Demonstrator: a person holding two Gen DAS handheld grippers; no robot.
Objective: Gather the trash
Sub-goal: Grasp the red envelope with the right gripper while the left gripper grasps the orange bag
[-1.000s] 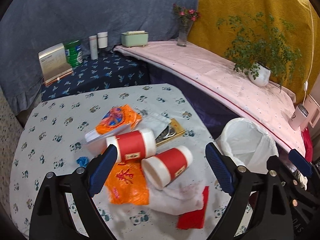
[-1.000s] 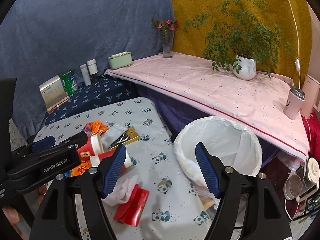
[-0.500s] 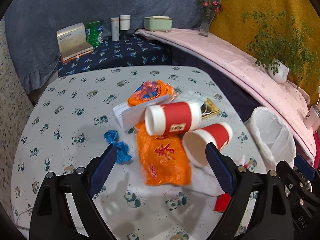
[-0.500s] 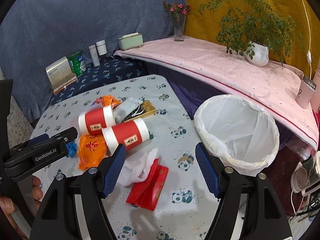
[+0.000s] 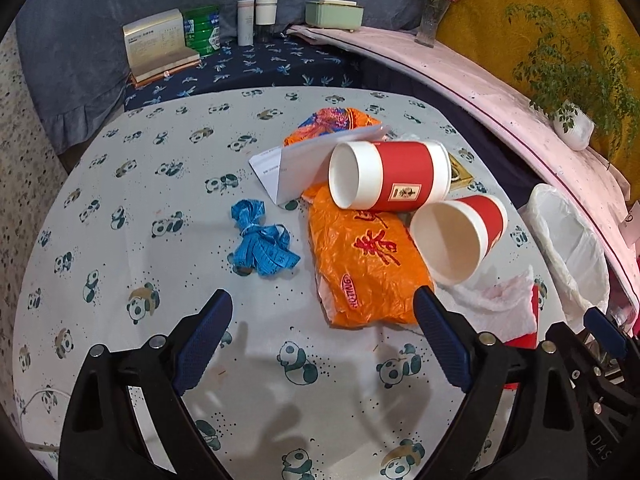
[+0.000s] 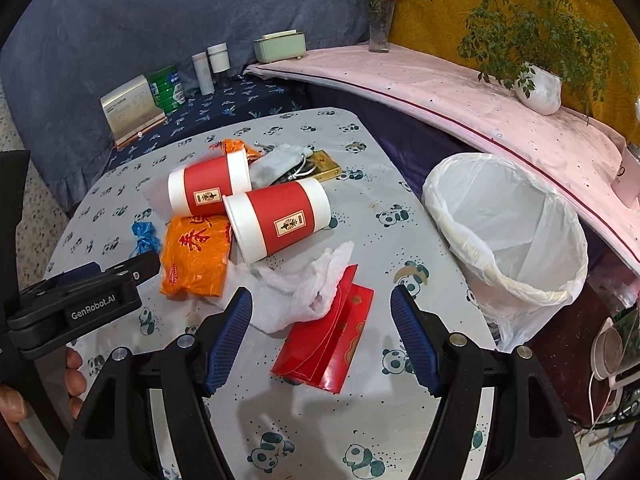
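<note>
Trash lies heaped mid-counter (image 6: 400,432), with the bin (image 6: 516,216) standing off the counter's right edge, its white liner gaping. Both tools hover over the near side with jaws released and holding nothing: the left gripper (image 5: 322,334) faces the orange bag (image 5: 368,264), the right gripper (image 6: 322,334) faces the red envelope (image 6: 332,344) and the tissue (image 6: 304,284).

The step in hand looks like choosing a first piece. The right gripper would likely do best to take the envelope, nearest both it and the bin; pinching across a raised edge should keep the jaws from scraping the cloth. The tissue overlaps the envelope's top and may drag along. The two cups (image 6: 276,216) lie on their sides, touching, and may roll if nudged, so one is better pinched by its rim.

The bag is crinkled and limp. The cups are red-banded paper, apparently empty. A folded paper (image 5: 304,164) lies partly under the far cup, and a blue tape (image 5: 260,244) lies apart to the left.
</note>
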